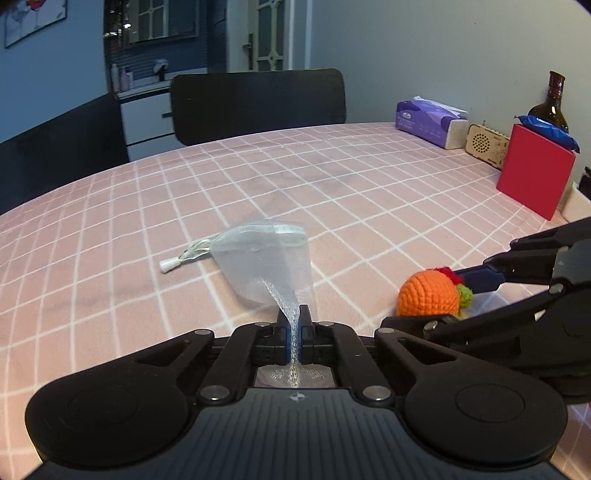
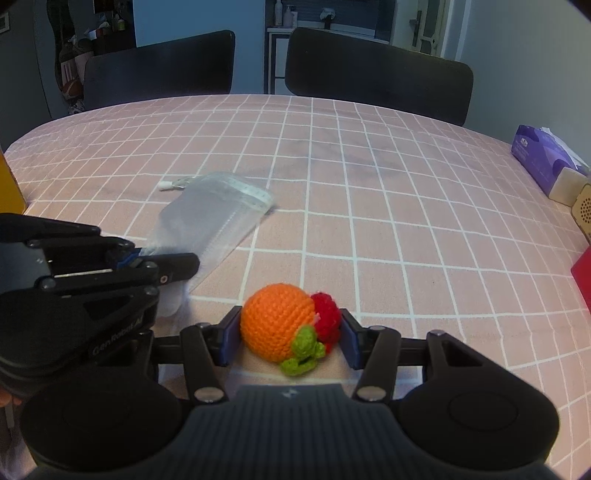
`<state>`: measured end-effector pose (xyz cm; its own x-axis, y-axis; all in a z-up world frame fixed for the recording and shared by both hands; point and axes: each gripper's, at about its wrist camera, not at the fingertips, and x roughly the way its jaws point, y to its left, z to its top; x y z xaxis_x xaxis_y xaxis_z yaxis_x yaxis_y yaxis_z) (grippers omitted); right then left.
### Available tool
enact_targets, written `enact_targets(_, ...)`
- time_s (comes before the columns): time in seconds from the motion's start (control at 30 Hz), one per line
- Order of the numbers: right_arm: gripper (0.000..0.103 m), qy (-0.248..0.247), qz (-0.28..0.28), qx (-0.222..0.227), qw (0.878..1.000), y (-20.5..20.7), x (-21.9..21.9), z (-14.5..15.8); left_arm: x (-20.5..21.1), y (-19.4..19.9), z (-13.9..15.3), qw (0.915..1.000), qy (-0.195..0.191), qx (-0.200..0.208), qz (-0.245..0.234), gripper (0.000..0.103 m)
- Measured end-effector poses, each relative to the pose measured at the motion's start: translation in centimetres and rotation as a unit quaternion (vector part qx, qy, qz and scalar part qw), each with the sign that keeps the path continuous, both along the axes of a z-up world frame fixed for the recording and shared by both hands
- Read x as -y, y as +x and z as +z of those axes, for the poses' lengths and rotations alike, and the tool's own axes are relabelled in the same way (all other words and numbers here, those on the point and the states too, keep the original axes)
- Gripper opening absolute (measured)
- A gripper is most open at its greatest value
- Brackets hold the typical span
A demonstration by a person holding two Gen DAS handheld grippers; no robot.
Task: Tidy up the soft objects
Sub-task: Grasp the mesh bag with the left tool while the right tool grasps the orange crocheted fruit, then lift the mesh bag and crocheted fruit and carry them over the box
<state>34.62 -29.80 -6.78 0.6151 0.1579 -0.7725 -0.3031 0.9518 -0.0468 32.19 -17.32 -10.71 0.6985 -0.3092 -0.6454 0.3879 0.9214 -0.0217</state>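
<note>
Pinching the near edge of the see-through mesh bag (image 1: 273, 262), the left hand-held gripper (image 1: 294, 325) lifts it a little off the pink tabletop (image 1: 369, 192), probably readying it for the orange yarn toy (image 2: 280, 325) squeezed in the right hand-held gripper (image 2: 288, 338).

I'm looking into a home dining room. Tabletop (image 2: 369, 192) under a pink checked cloth, two dark chairs (image 2: 376, 70) at the far side. Far right: purple tissue pack (image 1: 428, 122), dark bottle (image 1: 550, 103), red box (image 1: 535, 170). Beyond, a door with glass panes (image 1: 269, 33), a white cabinet (image 1: 147, 122) with toiletry bottles, framed picture (image 1: 33, 18) on a blue wall.
</note>
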Motion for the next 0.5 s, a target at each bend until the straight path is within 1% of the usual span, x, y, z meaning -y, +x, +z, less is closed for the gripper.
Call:
enact_targets(0.07, 0.053, -0.003, 0.001, -0.002, 1.000, -0.5, -0.2, 0.2, -0.1, -0.9, 0.1, 0.9999, 0.003, 0.002, 0.010, 0.002)
enact_targets(0.13, 0.053, -0.007, -0.004, -0.007, 1.000, -1.0, -0.4, 0.5, -0.6, -1.9, 0.4, 0.9998, -0.009, 0.002, 0.017, 0.002)
enact_targets(0.2, 0.053, -0.005, -0.006, -0.020, 1.000, -1.4, -0.5, 0.9, -1.0, -3.1, 1.0, 0.9996, -0.018, 0.010, 0.019, 0.002)
enact_targets(0.3, 0.053, -0.008, -0.018, -0.049, 0.999, -2.4, -0.6, 1.5, -1.4, -5.1, 2.3, 0.9994, -0.029, 0.019, 0.009, 0.002)
enact_targets(0.4, 0.053, -0.010, -0.019, -0.070, 0.997, -4.0, -0.9, 2.1, -2.0, -7.2, 3.6, 0.9988, -0.038, 0.029, 0.009, 0.002)
enact_targets(0.5, 0.053, -0.017, -0.007, -0.069, 0.997, -6.6, -1.6, 3.1, -2.9, -9.5, 4.6, 0.9980, -0.053, 0.033, 0.013, 0.002)
